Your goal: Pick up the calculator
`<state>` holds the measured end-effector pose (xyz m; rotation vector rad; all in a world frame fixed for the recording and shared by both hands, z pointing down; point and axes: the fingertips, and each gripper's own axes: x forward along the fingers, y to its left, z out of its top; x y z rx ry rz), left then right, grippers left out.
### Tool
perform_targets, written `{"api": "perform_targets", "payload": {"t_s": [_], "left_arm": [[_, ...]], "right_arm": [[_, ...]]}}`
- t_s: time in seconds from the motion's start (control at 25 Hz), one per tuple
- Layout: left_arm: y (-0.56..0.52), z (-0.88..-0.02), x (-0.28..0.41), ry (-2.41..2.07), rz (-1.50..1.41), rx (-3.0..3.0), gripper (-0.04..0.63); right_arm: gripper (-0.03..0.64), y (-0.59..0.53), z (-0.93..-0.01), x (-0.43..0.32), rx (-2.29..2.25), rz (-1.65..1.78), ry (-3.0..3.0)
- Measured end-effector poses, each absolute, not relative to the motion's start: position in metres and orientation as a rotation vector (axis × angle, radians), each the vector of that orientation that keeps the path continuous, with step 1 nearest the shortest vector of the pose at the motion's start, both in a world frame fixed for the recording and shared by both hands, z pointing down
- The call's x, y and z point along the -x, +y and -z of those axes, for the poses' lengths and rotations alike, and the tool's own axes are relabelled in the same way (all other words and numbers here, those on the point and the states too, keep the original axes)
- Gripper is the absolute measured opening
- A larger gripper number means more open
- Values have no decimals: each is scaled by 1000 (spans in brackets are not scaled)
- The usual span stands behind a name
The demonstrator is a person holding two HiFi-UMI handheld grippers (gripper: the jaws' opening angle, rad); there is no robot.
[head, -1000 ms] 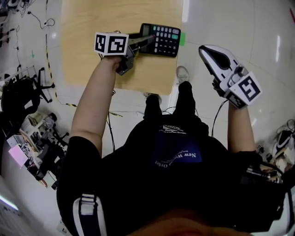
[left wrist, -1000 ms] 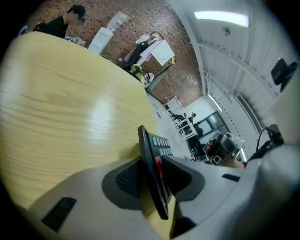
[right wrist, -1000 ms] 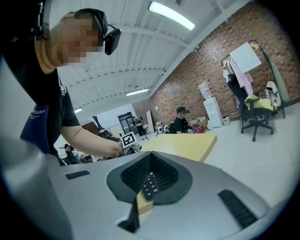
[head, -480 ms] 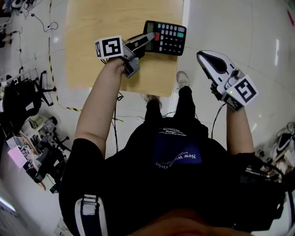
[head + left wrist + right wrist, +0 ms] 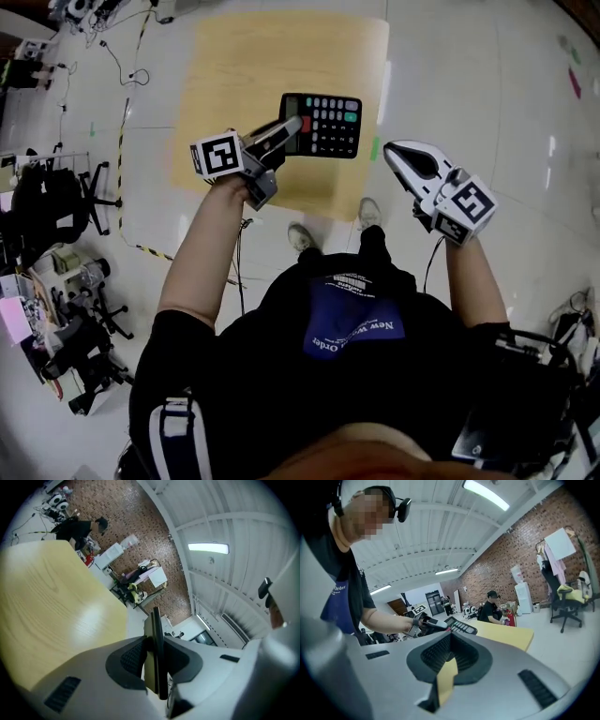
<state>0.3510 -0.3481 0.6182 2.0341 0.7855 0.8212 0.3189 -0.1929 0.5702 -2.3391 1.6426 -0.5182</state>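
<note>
Nearest, at the bottom of the head view: black shirt [image 5: 356, 323] with white print, and bare forearms reaching out to either side. At the end of the left forearm: left tongs [image 5: 289, 131], with the left marker cube [image 5: 217, 155] at the near end, clamped on the left end of the calculator [image 5: 328, 127]. One pad pressed against each face, as confirmed in the left gripper view by the black slab edge-on between the pads. Calculator: black, keys up, display end in the grip, key field to the right with one red and one green key. Carried roughly level, lifted off the worktop [image 5: 244, 66] and over its right half. At the end of the right forearm, well apart to the right of the calculator: right tongs [image 5: 394, 153], white, pressed together with nothing pinched, over the floor [image 5: 487, 84] just beside the right edge of the worktop. Right marker cube [image 5: 466, 206] at the near end. Between the forearms: a pair of shoes [image 5: 300, 236] on the pale glossy floor, just near of the worktop's near edge. Farther out: light wooden worktop. Left of it: a strip of yellow-and-black tape [image 5: 120, 159] on the floor, then a dark clutter of equipment [image 5: 66, 309] at the far left. Farthest, in the right gripper view: a seated person in a dark cap [image 5: 491, 609] beyond the worktop, an office chair [image 5: 567, 599], a brick wall [image 5: 506, 559] and ceiling strip lights [image 5: 485, 494].
</note>
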Motion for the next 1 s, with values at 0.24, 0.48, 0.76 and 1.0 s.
{"api": "perform_targets", "payload": {"t_s": [0.24,0.48,0.76,1.0], "left_arm": [[-434,-494,-226,652,-644,-1998,86],[-493,-438,-156,563,-464,-2060,87],[-549,-428,-83,420,-343,-2078,86],[-574,-428,-55,324,-270,-2054,86]], "right_arm": [[-15,-262,-445,-230,2370,387,1835],[-15,-318,-388,-204,2317,304,2023],[-15,-383,-367,-172,2165,317,2153],[-15,-405,-362,-172,2116,341,2187]]}}
